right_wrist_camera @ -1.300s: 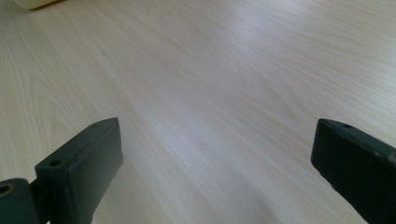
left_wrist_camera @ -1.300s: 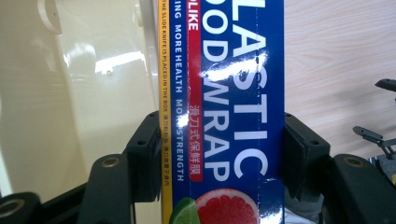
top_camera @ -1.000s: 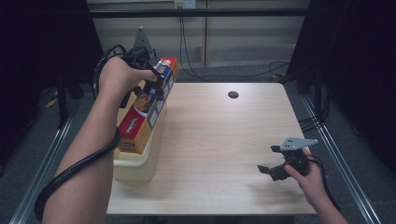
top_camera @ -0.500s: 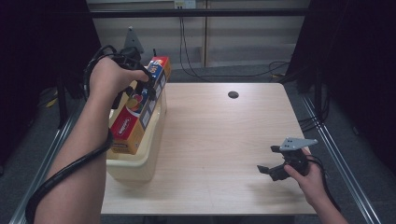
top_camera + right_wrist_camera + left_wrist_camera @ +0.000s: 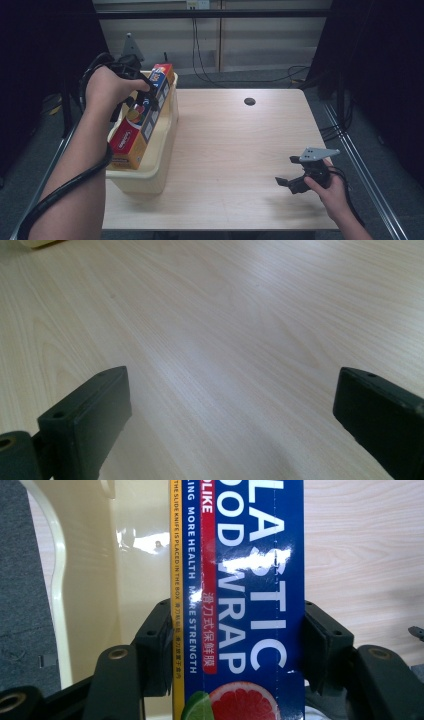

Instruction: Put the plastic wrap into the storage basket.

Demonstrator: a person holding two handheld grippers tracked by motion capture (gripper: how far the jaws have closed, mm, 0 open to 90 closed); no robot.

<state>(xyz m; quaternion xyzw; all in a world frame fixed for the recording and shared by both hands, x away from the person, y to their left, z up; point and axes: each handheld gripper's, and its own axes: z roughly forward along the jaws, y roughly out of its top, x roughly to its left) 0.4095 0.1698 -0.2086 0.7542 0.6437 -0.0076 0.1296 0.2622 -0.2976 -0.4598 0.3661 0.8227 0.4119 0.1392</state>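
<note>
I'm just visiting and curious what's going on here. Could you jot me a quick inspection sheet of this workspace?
Surface: pale wooden table, with a dark round hole.
Job's things: plastic wrap box lies tilted over the cream bin.
Clutter: nothing seen.
Tools: left tool shut on the box; right tool open, low over the table.
Cables: thick black cable along the left forearm; more on the floor behind.
Surroundings: dark curtains, pale panels at the back.

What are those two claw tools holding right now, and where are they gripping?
The left gripper clamps a plastic wrap box across its long sides, over the cream tub. The right gripper is open above the table, holding nothing.
</note>
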